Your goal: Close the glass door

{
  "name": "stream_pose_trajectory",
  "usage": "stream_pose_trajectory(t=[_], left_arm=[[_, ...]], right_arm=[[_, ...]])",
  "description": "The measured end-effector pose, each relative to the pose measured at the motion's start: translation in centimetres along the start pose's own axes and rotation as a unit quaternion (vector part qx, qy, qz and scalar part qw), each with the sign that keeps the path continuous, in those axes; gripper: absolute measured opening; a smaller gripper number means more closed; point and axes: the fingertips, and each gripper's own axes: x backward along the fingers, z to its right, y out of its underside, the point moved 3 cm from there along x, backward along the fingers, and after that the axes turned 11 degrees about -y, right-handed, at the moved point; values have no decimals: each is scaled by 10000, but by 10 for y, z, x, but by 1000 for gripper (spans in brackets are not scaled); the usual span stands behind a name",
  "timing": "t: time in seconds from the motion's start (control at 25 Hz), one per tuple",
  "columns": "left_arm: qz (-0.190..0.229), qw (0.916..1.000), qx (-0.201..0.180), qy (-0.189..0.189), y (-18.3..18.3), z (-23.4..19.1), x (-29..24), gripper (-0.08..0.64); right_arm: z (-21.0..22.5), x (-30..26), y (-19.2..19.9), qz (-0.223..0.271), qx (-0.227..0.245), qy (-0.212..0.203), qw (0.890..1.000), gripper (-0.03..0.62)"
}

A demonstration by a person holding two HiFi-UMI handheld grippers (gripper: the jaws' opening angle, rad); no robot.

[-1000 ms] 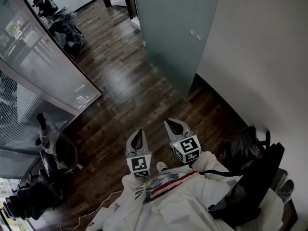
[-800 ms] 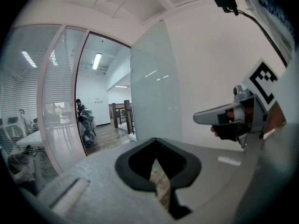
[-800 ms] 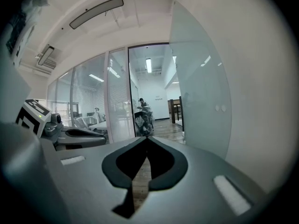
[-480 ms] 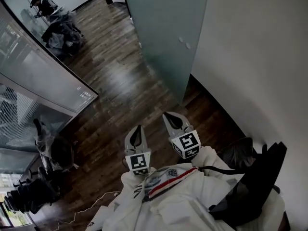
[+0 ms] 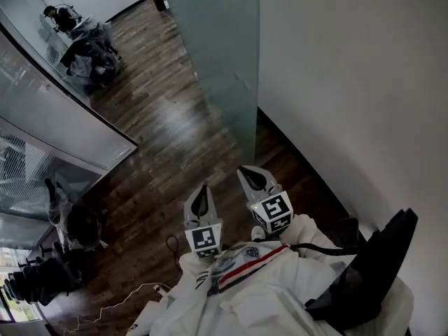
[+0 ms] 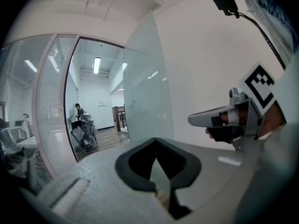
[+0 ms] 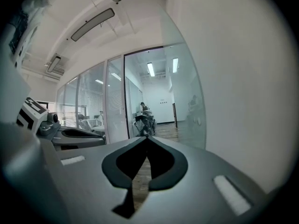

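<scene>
The frosted glass door [image 5: 217,47] stands swung open, close to the white wall [image 5: 350,82] at the top middle of the head view. It also shows ahead in the left gripper view as the glass door [image 6: 145,92] and at the right in the right gripper view as the glass door [image 7: 187,97]. My left gripper [image 5: 201,190] and right gripper [image 5: 250,171] are held side by side over the wooden floor [image 5: 168,131], well short of the door. Both point toward it. The left gripper [image 6: 155,140] and right gripper [image 7: 147,137] are shut, with nothing between the jaws.
A glass partition [image 5: 63,117] runs along the left. A person [image 5: 52,12] stands by a pile of bagged things [image 5: 87,51] beyond the doorway. Dark clutter [image 5: 70,222] lies at the lower left, and a black bag [image 5: 371,271] hangs at my right side.
I have walked forward. The door and white wall have come nearer and shifted left in the head view. Both grippers stay side by side and shut.
</scene>
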Motion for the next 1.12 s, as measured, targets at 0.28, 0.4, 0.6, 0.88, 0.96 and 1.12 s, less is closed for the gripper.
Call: stream_pose_trajectory(t=[0.28, 0.4, 0.6, 0.88, 0.96, 1.12], left_arm=[[-22, 9995, -263, 158, -7, 18, -16, 2], [-131, 9993, -261, 213, 1, 15, -33, 2], [-37, 9993, -142, 343, -5, 25, -85, 2], [97, 9992, 146, 370, -25, 9, -152, 2], [163, 9992, 200, 302, -27, -1, -163, 2], [224, 9992, 160, 275, -29, -14, -182, 2]], right_arm=[[24, 8, 2, 17, -135, 106, 9999, 8], [33, -3, 5, -4, -161, 156, 9997, 8], [67, -21, 7, -150, -118, 239, 9995, 8], [100, -70, -24, -254, 59, 253, 9993, 8], [101, -83, -30, -273, 153, 187, 9993, 8], [107, -103, -35, -278, 225, 152, 9992, 8]])
